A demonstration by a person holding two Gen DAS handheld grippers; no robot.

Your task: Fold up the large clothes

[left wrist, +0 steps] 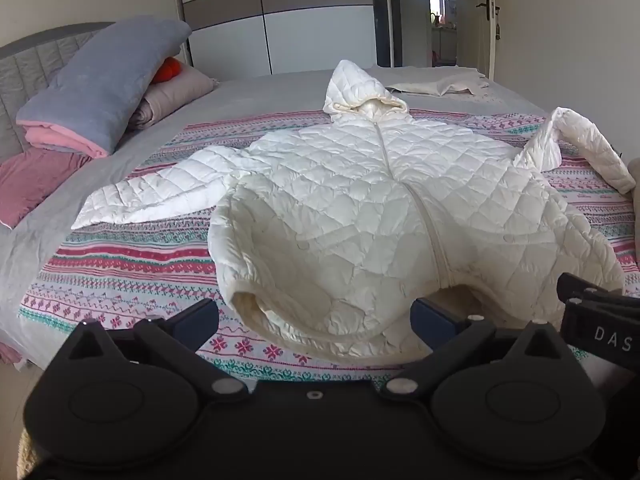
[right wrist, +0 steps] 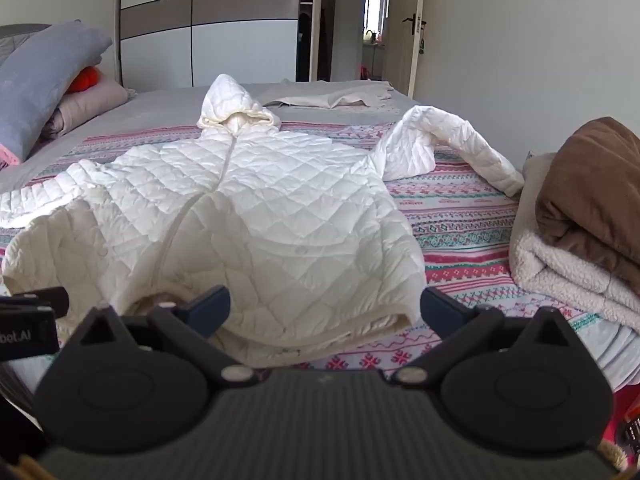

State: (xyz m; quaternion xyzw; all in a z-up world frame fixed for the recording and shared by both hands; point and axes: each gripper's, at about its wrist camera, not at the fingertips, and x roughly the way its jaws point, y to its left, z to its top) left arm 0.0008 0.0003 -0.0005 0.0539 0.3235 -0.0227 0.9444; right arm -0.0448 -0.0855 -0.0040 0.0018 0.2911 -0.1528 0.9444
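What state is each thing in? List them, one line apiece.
White quilted hooded jacket: spread flat on the bed, zipped, unfolded.
Its right sleeve: bent over on itself.
Left gripper: open, hem between the jaws, not pinched.
Right gripper: open, over the hem.
Brown blanket: folded, stacked.
Room door: open.

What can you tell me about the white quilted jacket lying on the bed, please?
The white quilted jacket is a puffy hooded garment with diamond stitching and a closed front zipper. It lies front-up on the patterned bedspread, hood pointing to the far side, hem nearest the cameras and bulging up. One sleeve stretches flat to the left; the other sleeve is humped and bent to the right. Both open grippers hover by the hem; neither holds it.
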